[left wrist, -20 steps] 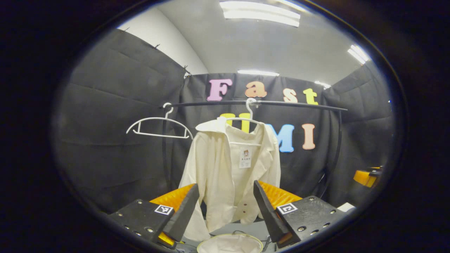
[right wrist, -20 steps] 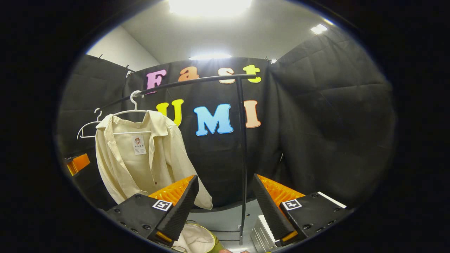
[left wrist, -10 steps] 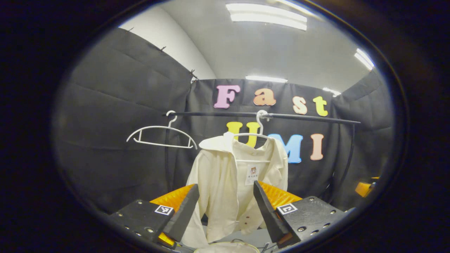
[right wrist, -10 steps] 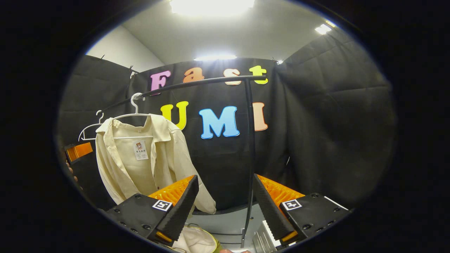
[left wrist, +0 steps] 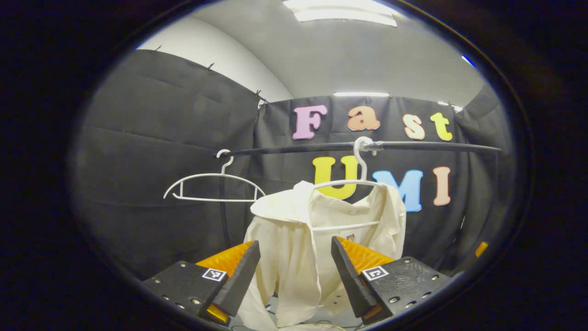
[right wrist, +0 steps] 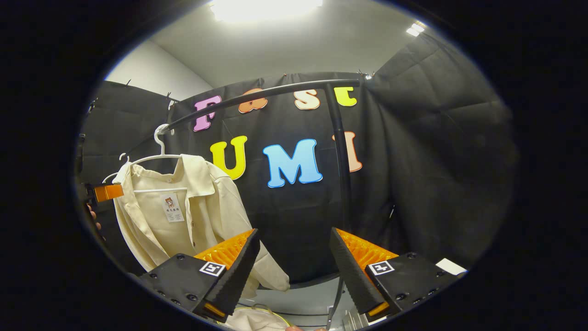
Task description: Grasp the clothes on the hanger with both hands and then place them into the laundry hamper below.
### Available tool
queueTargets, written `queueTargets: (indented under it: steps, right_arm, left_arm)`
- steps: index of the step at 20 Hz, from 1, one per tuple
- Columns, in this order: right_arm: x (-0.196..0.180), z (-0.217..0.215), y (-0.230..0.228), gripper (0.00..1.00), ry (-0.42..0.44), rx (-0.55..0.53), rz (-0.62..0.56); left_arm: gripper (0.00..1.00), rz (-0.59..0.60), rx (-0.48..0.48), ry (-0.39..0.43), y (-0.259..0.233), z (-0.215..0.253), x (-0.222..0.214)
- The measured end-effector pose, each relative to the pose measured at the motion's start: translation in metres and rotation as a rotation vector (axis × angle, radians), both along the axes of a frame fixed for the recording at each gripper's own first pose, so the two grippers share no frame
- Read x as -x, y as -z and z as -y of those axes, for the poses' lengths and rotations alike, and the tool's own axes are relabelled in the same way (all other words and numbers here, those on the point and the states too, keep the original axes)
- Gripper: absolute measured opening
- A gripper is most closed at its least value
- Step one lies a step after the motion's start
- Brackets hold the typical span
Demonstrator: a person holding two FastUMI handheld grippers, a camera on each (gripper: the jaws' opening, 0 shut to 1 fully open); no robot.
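1 shirt (left wrist: 298, 248) | 2 hangers (left wrist: 213, 186) | 2 claws (left wrist: 294, 276) open

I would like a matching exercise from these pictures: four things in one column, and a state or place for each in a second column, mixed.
Things:
1. cream shirt
2. empty hanger
3. left gripper
4. rail

States:
A. jaws open, shirt seen between them
B. black, carries both hangers
C. hangs on a white hanger
D. white, bears no clothes

Pairs: 1-C, 2-D, 3-A, 4-B
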State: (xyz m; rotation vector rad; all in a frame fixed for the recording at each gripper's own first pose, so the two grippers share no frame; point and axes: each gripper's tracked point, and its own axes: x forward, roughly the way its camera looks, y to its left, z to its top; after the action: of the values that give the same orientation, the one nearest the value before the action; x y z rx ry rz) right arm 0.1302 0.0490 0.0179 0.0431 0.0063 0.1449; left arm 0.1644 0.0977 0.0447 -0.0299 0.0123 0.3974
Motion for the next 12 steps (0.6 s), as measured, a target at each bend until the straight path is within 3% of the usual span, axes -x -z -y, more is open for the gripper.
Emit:
queueTargets:
  steps: [1, 3, 4, 6, 7, 9, 12]
  right_arm:
    - [-0.006, -0.004, 0.000, 0.97, -0.016, 0.007, 0.005]
    - [-0.016, -0.004, -0.003, 0.92, -0.032, 0.042, 0.028]
    - [-0.021, -0.002, -0.003, 0.97, -0.039, 0.056, 0.038]
    - [-0.031, -0.004, 0.000, 0.92, -0.057, 0.058, 0.033]
    - [-0.035, -0.007, 0.004, 0.97, -0.070, 0.052, 0.018]
    - [-0.042, -0.010, 0.008, 0.93, -0.092, 0.046, 0.001]
    - [-0.047, -0.011, 0.010, 0.97, -0.113, 0.051, 0.000]
  left_arm:
    - [0.91, -0.015, -0.006, -0.020, 0.004, -0.002, -0.009]
    - [0.91, -0.034, -0.016, -0.035, 0.011, -0.002, -0.026]
    - [0.91, -0.037, -0.022, -0.047, 0.012, -0.003, -0.035]
    - [0.91, -0.042, -0.033, -0.079, 0.016, -0.008, -0.049]
    - [0.91, -0.044, -0.036, -0.090, 0.018, -0.010, -0.055]
    - [0.92, -0.032, -0.044, -0.126, 0.018, -0.020, -0.062]
    - [0.92, -0.029, -0.053, -0.172, 0.021, -0.027, -0.068]
